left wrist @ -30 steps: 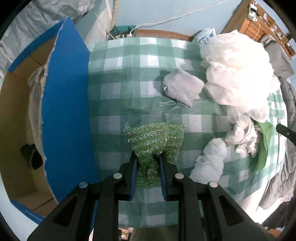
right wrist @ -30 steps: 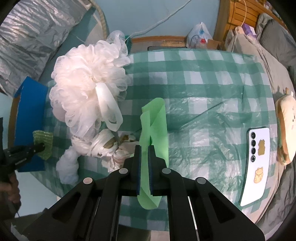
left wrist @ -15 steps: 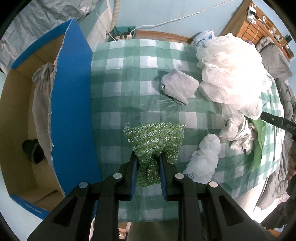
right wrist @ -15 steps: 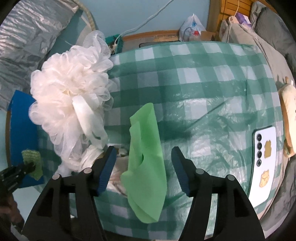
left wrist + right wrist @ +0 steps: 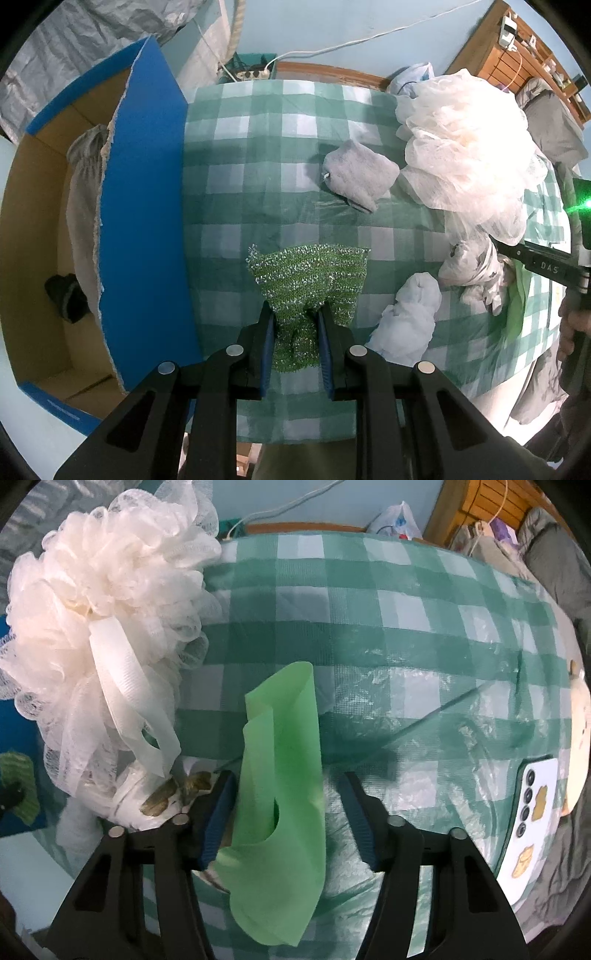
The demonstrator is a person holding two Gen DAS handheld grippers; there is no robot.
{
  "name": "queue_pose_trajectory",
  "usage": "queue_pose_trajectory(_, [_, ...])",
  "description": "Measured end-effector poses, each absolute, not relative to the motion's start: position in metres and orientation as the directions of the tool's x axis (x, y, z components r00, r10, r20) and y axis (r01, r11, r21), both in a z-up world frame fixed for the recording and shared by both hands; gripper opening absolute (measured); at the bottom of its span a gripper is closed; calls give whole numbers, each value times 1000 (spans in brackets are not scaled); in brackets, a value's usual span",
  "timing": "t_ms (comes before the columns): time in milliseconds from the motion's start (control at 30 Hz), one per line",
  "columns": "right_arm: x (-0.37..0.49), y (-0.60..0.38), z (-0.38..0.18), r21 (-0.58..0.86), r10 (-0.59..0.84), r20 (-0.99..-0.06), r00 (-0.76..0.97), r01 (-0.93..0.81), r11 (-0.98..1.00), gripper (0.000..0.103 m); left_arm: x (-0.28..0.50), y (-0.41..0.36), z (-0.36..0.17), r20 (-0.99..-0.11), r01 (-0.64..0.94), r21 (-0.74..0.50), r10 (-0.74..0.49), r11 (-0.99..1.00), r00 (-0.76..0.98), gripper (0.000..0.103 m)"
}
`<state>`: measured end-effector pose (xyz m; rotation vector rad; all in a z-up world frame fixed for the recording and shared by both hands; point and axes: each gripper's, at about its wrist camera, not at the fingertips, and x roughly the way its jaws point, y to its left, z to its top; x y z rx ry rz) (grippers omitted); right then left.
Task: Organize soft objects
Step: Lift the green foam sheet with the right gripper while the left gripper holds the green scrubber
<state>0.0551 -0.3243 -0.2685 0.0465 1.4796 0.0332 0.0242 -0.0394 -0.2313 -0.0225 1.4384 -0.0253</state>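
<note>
My left gripper (image 5: pixel 295 325) is shut on a sparkly green knitted cloth (image 5: pixel 310 273), held above the checked tablecloth (image 5: pixel 258 155) beside a blue cardboard box (image 5: pixel 144 206). In the right wrist view, my right gripper (image 5: pixel 284 808) hangs low over a light green cloth (image 5: pixel 284 775) lying crumpled on the table. Its jaws are closing; the cloth sits between them, nearer the left pad, with a gap to the right pad. A big white mesh pouf (image 5: pixel 99 602) lies to the left of it.
A grey folded cloth (image 5: pixel 360 177), a white bundle (image 5: pixel 410 317) and a patterned white cloth (image 5: pixel 476 266) lie on the table. The box holds a grey garment (image 5: pixel 83 199) and a dark item (image 5: pixel 66 299). A phone (image 5: pixel 532 812) lies at the right edge.
The right gripper let go of the light green cloth, opened wide and sank toward it; the cloth now lies on the table. The left gripper kept still with its green knitted cloth.
</note>
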Motion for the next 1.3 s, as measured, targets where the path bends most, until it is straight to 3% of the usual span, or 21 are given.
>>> queue_pose_trajectory(100, [56, -329, -267, 84, 82, -993, 80, 21, 996, 16, 25, -40, -231, -991, 6, -30, -31, 1000, 132, 21])
queue_pose_trajectory(200, [56, -330, -264, 90, 88, -992, 93, 17, 996, 7, 25, -41, -231, -991, 7, -31, -31, 1000, 131, 21])
queue_pose_trajectory(1300, [14, -305, -152, 192, 188, -942, 278, -13, 981, 5, 15, -40, -169, -971, 90, -22, -43, 996, 236, 21])
